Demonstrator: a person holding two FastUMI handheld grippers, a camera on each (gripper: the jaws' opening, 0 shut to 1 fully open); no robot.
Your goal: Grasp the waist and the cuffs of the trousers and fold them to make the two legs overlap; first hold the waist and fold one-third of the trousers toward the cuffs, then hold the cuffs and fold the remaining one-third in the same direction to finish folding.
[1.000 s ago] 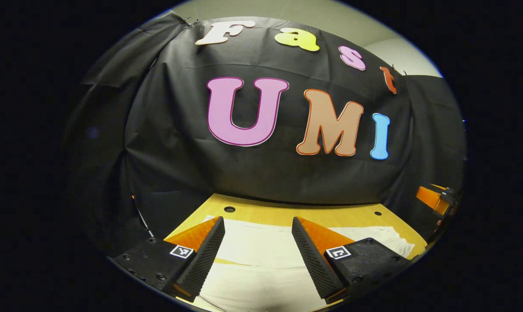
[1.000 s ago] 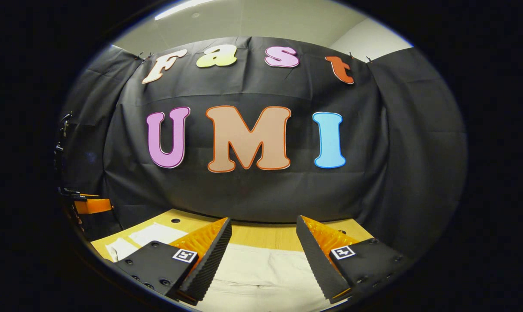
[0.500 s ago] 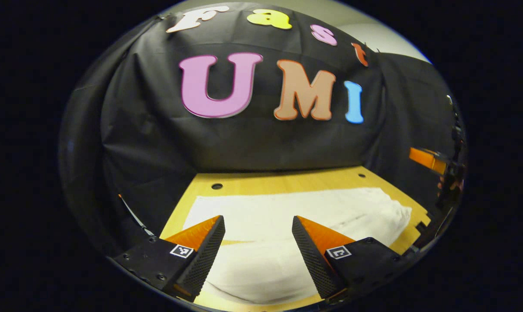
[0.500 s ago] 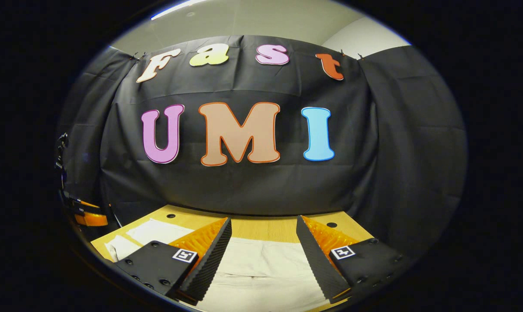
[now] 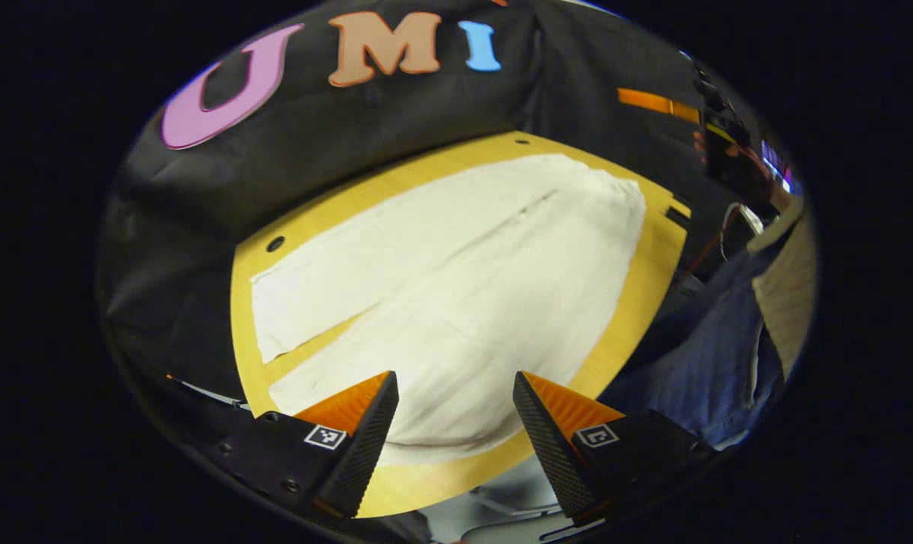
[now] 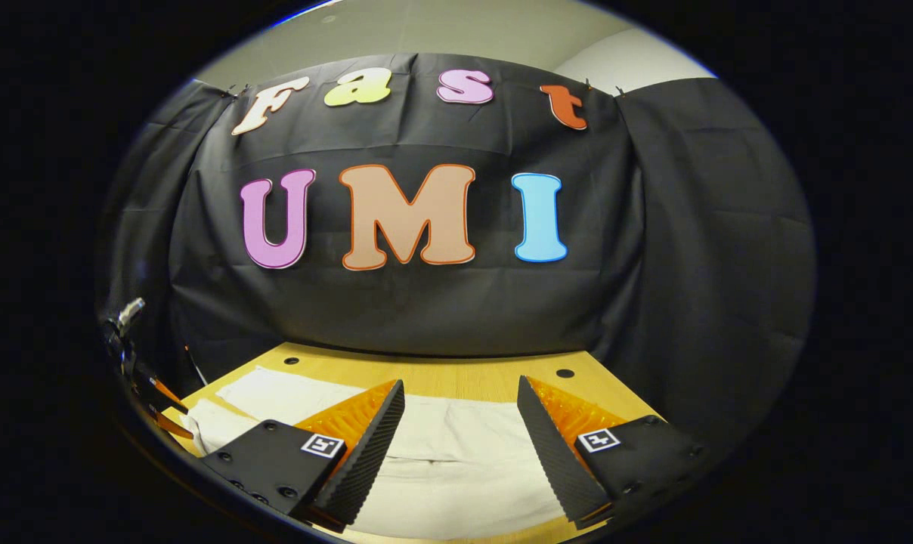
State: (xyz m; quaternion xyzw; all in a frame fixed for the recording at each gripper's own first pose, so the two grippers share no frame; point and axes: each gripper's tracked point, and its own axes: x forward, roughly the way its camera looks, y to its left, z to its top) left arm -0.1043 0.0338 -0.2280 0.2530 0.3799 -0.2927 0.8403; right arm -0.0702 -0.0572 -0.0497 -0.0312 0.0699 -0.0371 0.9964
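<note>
White trousers (image 5: 456, 279) lie flat on the wooden table (image 5: 638, 302), both legs spread with a narrow gap between them toward the left. In the left gripper view my left gripper (image 5: 455, 393) is open, hovering over the near leg's edge by the table's front rim. The right gripper (image 5: 710, 128) and the hand holding it appear far right in that view. In the right gripper view my right gripper (image 6: 460, 400) is open above the trousers (image 6: 456, 453), nothing between its fingers. The left gripper (image 6: 135, 363) shows at the far left edge there.
The table (image 6: 441, 370) has small round holes near its back edge and ends against the black cloth wall. A person's dark blue sleeve (image 5: 698, 347) shows past the table's right edge in the left gripper view.
The left gripper has risen and tilted down and rightward, so the whole trousers now show beneath it. The right gripper has lifted slightly. Both stay open.
</note>
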